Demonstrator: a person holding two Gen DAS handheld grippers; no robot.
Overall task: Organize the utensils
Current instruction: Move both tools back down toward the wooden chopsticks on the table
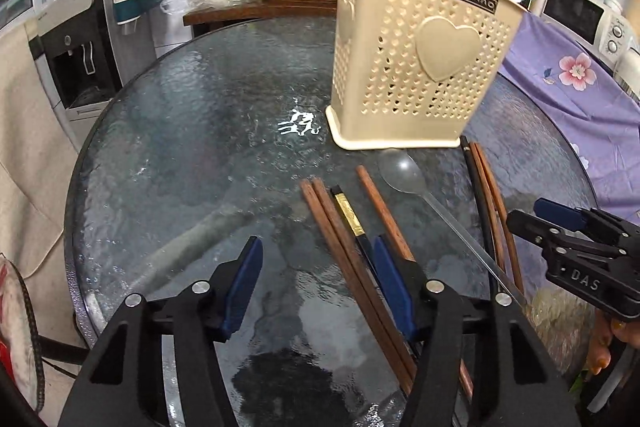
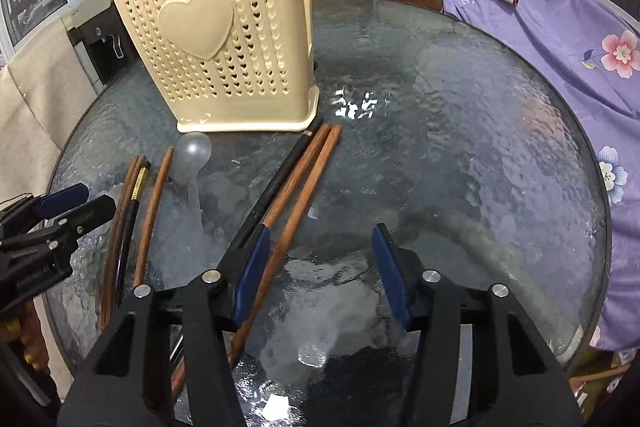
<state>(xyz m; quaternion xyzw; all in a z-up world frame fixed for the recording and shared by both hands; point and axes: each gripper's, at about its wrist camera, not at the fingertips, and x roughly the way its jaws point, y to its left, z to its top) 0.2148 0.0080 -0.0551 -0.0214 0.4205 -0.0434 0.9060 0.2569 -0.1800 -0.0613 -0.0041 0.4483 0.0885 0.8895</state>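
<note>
Both jaws spread, empty: left gripper [image 1: 318, 283], right gripper [image 2: 320, 273]. Wooden chopsticks [image 1: 344, 251], lower centre, run partly hidden beneath the fingers. Clear spoon [image 1: 400, 171] is faint on the glass table [image 1: 200, 147]. Beige utensil holder [image 1: 416, 47], upper centre: contents obscured.

Chopsticks [image 1: 352, 247] and clear spoon [image 1: 400, 171] lie before cream holder [image 1: 420, 59] on glass table [image 1: 192, 131].

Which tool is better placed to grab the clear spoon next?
Probably left: the left tool is open, and the clear spoon lies just right of its fingers. The right tool sits over chopsticks.
</note>
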